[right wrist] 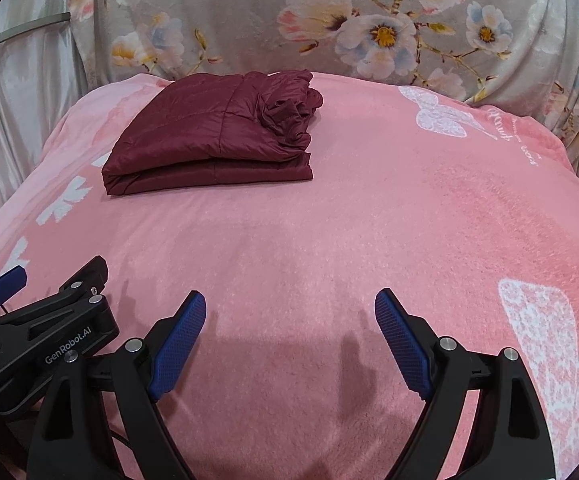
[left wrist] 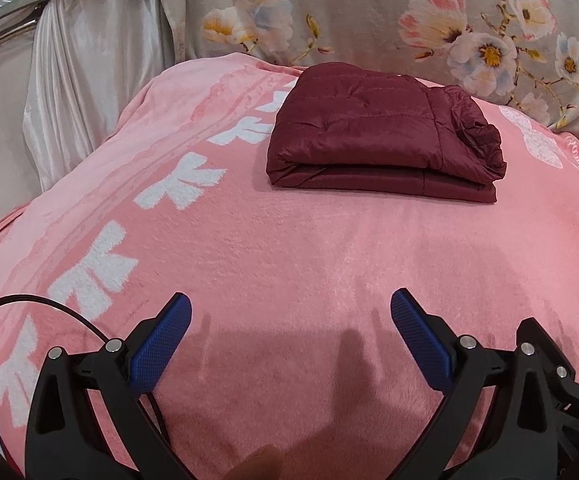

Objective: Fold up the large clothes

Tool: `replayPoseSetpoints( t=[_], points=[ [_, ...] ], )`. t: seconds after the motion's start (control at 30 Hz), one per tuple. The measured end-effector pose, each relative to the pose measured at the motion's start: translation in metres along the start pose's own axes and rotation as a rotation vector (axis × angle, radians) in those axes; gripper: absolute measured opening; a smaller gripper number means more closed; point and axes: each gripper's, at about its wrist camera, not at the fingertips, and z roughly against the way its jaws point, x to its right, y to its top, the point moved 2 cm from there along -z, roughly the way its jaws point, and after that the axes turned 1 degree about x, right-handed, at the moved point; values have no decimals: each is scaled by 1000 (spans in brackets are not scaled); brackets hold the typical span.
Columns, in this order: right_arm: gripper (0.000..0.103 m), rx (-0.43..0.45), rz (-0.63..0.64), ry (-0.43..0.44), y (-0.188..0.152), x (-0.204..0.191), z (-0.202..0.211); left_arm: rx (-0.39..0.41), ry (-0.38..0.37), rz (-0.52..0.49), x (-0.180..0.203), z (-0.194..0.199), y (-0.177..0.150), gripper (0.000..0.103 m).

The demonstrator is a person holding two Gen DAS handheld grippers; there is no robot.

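jacket (left wrist: 381,136): folded, ahead of both tongs, well apart, long axis crosswise
L tongs (left wrist: 291,312): open, empty
R tongs (right wrist: 291,310): open, empty

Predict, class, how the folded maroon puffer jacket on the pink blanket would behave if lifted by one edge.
The maroon jacket would probably sag and unfold, since it lies in loose soft layers. Its quilted, puffy panels suggest it is light for its bulk. The shiny fabric looks slippery, so the layers may slide apart over the pink blanket.
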Motion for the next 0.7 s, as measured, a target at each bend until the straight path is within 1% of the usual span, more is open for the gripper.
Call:
replayPoseSetpoints(
  t=[0.7],
  points=[
    [85,4,5,-8,1,0,1,7,12,-2,-2,1,1,97]
  ],
)
